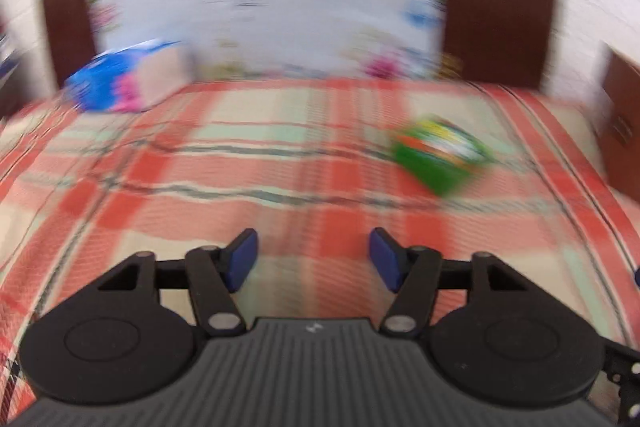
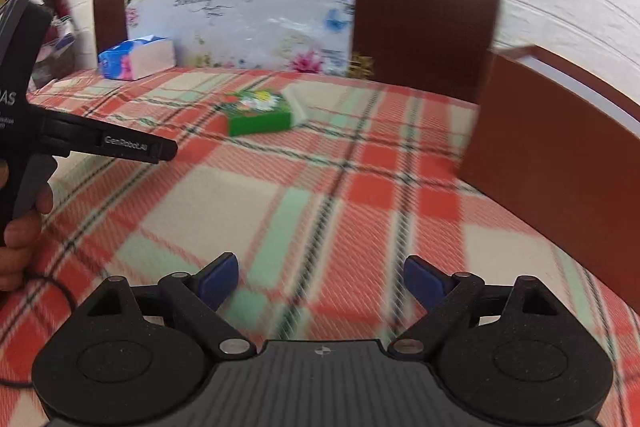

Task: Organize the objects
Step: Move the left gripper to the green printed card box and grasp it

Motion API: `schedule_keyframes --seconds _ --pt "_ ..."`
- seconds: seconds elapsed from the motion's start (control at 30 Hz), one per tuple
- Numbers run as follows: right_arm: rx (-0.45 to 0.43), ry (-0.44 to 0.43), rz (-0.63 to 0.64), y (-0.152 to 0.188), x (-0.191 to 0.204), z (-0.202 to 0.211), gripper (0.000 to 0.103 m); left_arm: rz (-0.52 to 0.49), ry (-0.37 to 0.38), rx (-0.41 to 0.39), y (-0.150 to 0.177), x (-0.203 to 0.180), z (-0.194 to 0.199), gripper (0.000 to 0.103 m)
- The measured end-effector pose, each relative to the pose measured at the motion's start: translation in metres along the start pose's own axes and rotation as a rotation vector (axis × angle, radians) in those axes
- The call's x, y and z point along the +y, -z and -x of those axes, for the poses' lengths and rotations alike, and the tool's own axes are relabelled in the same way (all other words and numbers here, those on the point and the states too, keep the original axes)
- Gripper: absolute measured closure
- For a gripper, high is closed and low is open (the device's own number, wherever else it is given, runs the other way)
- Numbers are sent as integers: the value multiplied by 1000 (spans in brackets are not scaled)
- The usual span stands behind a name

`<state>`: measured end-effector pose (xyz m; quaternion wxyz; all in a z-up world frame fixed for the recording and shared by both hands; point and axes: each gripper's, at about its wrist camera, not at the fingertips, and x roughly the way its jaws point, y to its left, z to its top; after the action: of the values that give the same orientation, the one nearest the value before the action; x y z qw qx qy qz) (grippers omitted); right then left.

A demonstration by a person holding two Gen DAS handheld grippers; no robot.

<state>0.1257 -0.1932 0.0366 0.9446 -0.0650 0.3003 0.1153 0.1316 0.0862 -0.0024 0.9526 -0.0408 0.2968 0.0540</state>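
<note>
Green box [image 1: 440, 157], seemingly blurred, ahead-right of open left gripper [image 1: 313, 259]

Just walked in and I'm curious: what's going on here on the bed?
A person holds a gripper in each hand over a plaid blanket. The left gripper and right gripper are both open and empty. A green box lies untouched mid-blanket, and a blue tissue pack sits by the headboard.

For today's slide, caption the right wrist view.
Open right tool over a plaid blanket, green box ahead, tissue box behind.
</note>
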Motion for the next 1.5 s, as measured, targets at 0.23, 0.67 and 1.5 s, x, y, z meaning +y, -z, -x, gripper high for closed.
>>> schedule_keyframes --seconds 0.23,0.67,1.5 --pt "-61 -58 86 -65 27 -75 10 117 63 -58 -1 20 -3 34" --pt "-46 -74 77 -56 20 -70 40 89 54 -57 2 15 -1 31" --pt "-6 263 -141 84 -67 109 25 -283 624 239 42 -200 100 24"
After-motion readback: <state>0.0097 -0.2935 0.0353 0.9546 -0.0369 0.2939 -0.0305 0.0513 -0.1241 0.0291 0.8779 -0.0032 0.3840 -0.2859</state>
